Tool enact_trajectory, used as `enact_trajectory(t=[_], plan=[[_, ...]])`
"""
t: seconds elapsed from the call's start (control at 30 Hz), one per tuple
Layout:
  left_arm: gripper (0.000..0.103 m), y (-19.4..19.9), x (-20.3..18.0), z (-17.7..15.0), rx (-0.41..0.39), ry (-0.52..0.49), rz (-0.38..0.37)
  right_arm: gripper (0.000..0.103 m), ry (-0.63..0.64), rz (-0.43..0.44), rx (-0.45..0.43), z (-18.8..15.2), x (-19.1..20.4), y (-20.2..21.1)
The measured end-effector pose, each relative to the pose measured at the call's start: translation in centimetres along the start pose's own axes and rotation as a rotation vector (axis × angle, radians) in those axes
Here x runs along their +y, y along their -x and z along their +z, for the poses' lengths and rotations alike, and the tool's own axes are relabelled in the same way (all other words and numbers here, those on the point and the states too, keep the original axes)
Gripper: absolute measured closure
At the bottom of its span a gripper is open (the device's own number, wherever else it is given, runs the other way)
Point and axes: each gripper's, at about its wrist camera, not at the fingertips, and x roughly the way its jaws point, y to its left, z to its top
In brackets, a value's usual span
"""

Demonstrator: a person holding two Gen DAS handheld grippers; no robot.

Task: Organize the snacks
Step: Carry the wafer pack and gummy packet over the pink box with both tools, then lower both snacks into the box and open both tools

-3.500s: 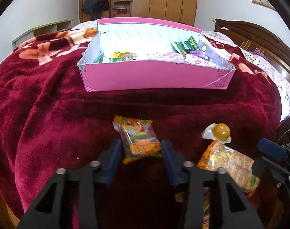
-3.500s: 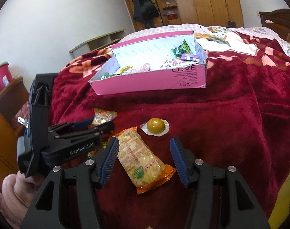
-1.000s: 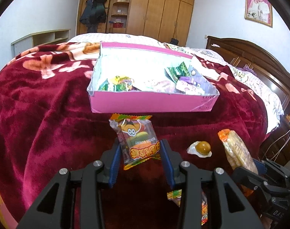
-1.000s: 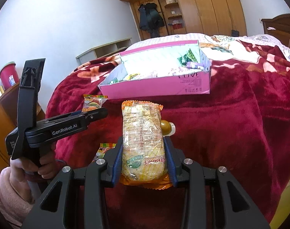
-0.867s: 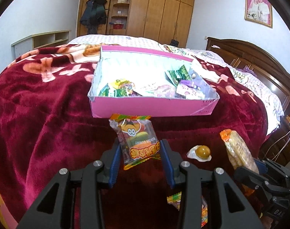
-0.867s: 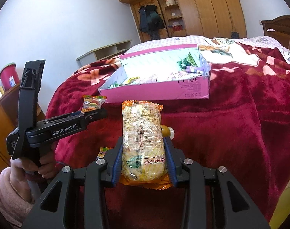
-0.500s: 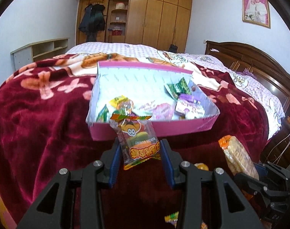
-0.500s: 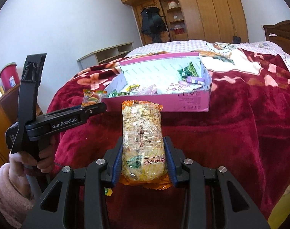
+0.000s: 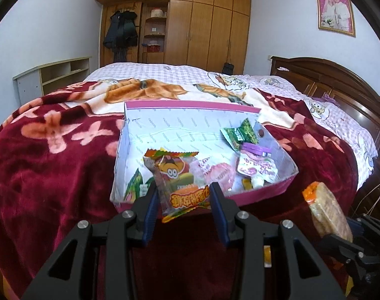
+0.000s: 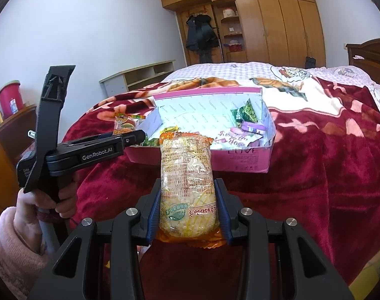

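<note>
My left gripper is shut on a small snack packet with a cartoon face, held in the air at the near left edge of the pink box. The packet and left gripper also show in the right wrist view. My right gripper is shut on a long cracker pack, held upright in front of the pink box. The cracker pack shows at the right of the left wrist view. The box holds several snack packets.
The box sits on a dark red flowered blanket on a bed. A wooden headboard is at the right, a wardrobe behind, a low shelf at the left. A small wrapped snack lies on the blanket below.
Both grippers closed on their snacks, lifted them off the blanket and moved toward the pink box. The left packet now hangs over the box's near edge.
</note>
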Motion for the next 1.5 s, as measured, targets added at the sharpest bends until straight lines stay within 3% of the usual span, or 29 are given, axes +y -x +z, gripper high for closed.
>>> enact_trajectory(t=[0.67,0.8,1.5], plan=[[0.061,-7.3,1.5,0.8,0.075,0.036,0.057,0.063,-0.039,-0.030,0.021,2.4,-2.6,-2.5],[0.061,-7.8,1.4,0.5,0.067,0.011,0.088,0.063,-0.049,-0.031,0.022,2.9,-3.0,-3.2],[0.054,-8.1,1.9,0.3,0.068,0.018,0.055,0.063,-0.054,-0.054,0.046,5.7,-3.2,-8.8]])
